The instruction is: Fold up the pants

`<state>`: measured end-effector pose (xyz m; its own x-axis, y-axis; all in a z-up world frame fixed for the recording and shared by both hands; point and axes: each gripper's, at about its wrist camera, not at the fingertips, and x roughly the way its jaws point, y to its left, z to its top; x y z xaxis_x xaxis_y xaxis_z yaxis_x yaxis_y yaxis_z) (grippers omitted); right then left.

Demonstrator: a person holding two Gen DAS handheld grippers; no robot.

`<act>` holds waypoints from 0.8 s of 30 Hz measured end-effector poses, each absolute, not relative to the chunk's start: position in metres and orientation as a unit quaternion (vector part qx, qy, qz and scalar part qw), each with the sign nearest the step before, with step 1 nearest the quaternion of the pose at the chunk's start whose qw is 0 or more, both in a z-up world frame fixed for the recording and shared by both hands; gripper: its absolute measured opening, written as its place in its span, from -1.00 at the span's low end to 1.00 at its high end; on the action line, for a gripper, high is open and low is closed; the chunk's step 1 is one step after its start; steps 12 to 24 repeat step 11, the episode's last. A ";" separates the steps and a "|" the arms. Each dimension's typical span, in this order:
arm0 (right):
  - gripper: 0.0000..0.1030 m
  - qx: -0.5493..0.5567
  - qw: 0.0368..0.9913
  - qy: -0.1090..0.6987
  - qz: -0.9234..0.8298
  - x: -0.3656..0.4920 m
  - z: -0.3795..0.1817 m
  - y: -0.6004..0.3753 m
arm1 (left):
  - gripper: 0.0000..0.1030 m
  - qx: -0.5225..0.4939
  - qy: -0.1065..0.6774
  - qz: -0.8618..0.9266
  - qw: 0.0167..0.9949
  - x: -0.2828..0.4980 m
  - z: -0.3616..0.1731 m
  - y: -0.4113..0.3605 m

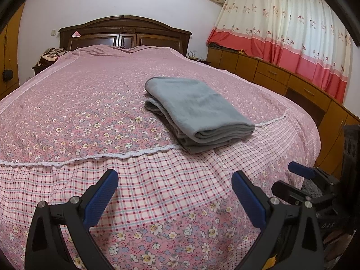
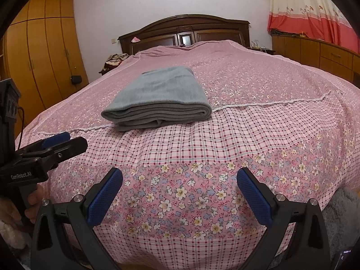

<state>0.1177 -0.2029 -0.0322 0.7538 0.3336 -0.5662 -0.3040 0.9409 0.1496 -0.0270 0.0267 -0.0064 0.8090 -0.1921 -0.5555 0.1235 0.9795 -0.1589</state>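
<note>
Both sets of jaws stand wide open and hold nothing. Your left gripper and right gripper hover over the foot of the bed, clear of the cloth. The grey pants lie ahead of your jaws, already stacked in several layers, straddling the white lace seam; from the left jaws they sit ahead and to the right. The fold looks finished. If you tidy, come in low at the near folded edge, press lightly, and don't drag the top layer.
</note>
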 end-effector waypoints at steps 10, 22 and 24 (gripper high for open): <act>1.00 0.025 0.935 0.311 0.167 0.119 -0.036 -0.205 | 0.99 -0.058 0.301 -0.084 0.948 -0.027 -0.006 0.024; 1.00 0.025 0.935 0.311 0.167 0.119 -0.036 -0.205 | 0.99 -0.059 0.302 -0.083 0.948 -0.027 -0.007 0.024; 1.00 0.025 0.935 0.311 0.167 0.119 -0.036 -0.205 | 0.99 -0.059 0.302 -0.083 0.948 -0.027 -0.007 0.024</act>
